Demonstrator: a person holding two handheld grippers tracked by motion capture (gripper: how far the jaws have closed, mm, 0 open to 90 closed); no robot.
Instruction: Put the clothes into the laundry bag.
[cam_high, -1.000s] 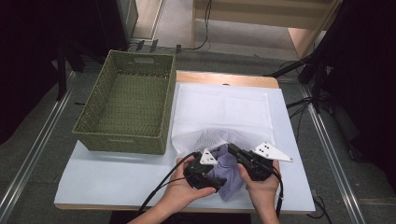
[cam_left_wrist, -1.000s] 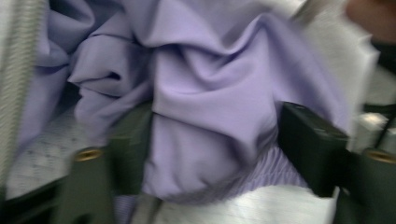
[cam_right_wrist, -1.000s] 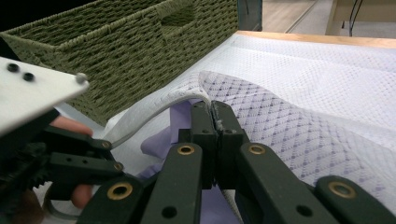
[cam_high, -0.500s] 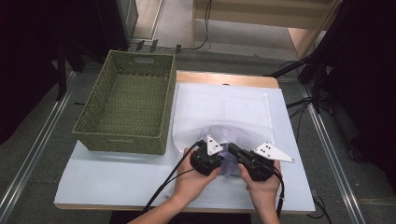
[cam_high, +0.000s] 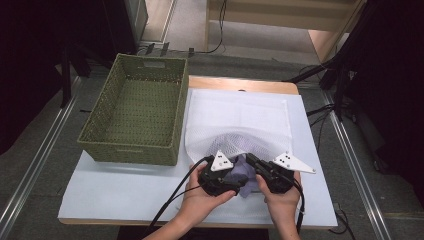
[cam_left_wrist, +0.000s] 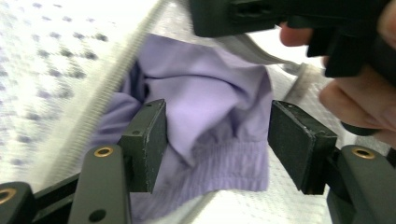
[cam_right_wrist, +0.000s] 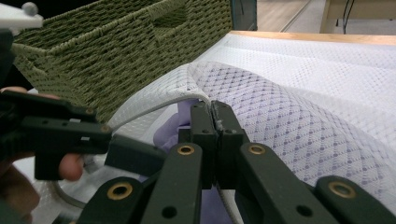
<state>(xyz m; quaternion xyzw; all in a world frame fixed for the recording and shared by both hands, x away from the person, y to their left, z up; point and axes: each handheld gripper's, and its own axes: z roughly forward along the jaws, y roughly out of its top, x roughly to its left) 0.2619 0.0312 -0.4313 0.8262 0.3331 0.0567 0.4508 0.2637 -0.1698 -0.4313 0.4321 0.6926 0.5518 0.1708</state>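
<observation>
Lilac cloth (cam_left_wrist: 219, 126) is seen bunched at the mouth of a white mesh laundry bag (cam_high: 240, 120), which is spread flat on the white table (cam_high: 125, 185) just right of a green woven basket (cam_high: 137, 115). The bag's zipped rim is pinched between the closed jaws of the right gripper (cam_right_wrist: 215, 123), so that the opening is held up. The left gripper (cam_left_wrist: 217, 140) is held at that opening; its jaws have just been opening and are set apart around the cloth, which lies between the pads, against the left one and clear of the right one. Both grippers are held near the table's front edge, close together.
</observation>
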